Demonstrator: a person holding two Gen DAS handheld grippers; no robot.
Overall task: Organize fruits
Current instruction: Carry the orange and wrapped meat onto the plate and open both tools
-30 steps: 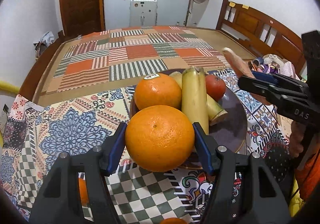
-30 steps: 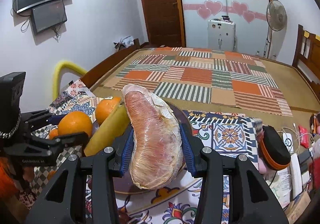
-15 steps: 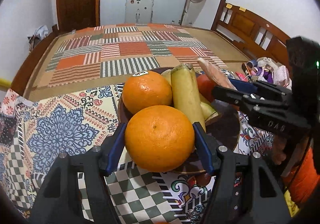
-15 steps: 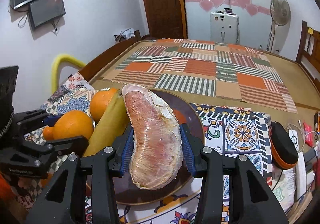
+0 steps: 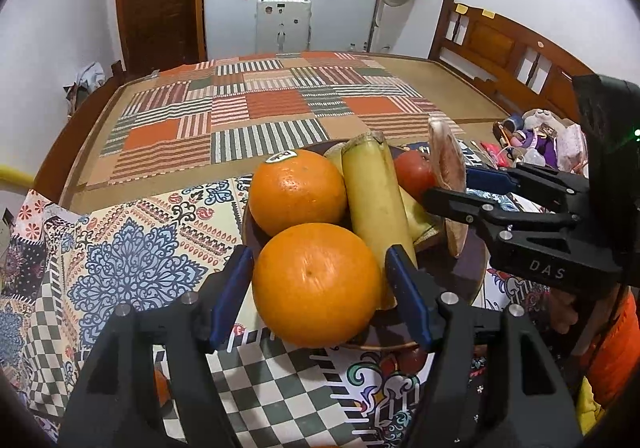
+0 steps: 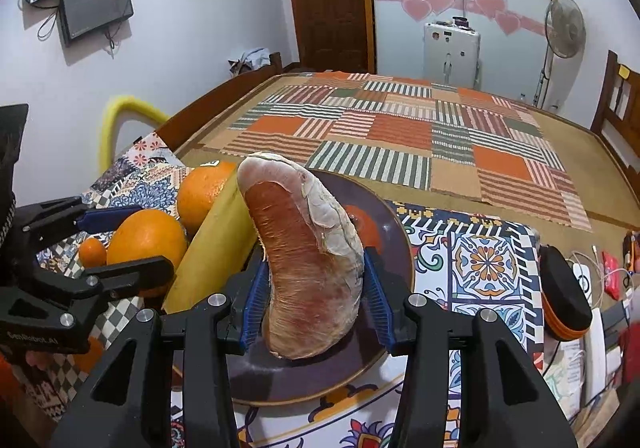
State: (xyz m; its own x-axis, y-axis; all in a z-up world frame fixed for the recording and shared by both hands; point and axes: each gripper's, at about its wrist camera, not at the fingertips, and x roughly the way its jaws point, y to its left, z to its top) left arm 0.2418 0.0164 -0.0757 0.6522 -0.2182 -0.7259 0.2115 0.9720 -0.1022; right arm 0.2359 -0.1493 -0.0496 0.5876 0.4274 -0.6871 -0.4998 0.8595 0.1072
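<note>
My left gripper is shut on a large orange at the near rim of a dark round plate. The plate holds a second orange, a banana and a red tomato. My right gripper is shut on a plastic-wrapped pomelo wedge, low over the plate. That gripper also shows in the left wrist view, and the left gripper in the right wrist view.
The plate sits on a patterned tablecloth at the edge of a bed with a striped patchwork mat. A small orange lies left of the plate. A black-and-orange case and cables lie on the right.
Both grippers have moved in and down toward the plate with their fruit. The pomelo wedge now hangs just over the plate beside the banana.
</note>
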